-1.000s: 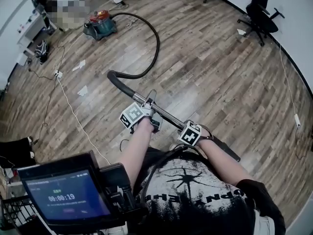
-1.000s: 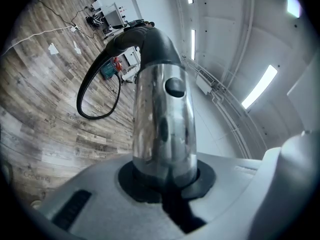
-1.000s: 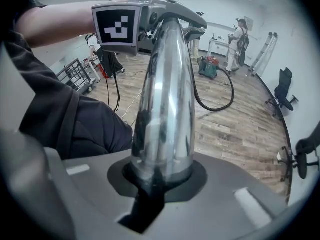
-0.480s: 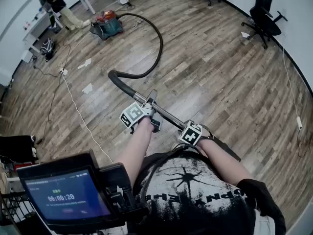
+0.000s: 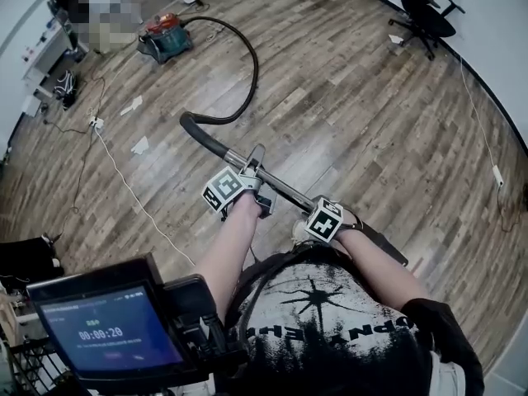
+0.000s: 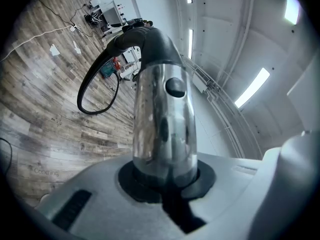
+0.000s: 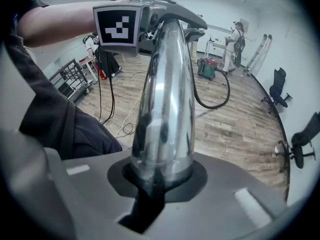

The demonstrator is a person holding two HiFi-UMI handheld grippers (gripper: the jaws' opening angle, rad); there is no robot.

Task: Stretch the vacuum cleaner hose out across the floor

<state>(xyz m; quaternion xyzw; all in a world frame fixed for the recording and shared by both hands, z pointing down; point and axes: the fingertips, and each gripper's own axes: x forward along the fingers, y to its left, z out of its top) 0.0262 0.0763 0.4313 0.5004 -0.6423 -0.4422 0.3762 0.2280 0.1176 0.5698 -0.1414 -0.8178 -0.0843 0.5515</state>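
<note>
The jaws of the left gripper are closed round the chrome tube. The jaws of the right gripper clamp the same tube nearer the person. The tube is held above the wooden floor. From its far left end the black hose bends right in an arc on the floor and runs to the vacuum cleaner at far left.

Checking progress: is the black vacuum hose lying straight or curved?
Curved: the black flexible hose sweeps an arc from the red-and-teal canister to the chrome wand.
</note>
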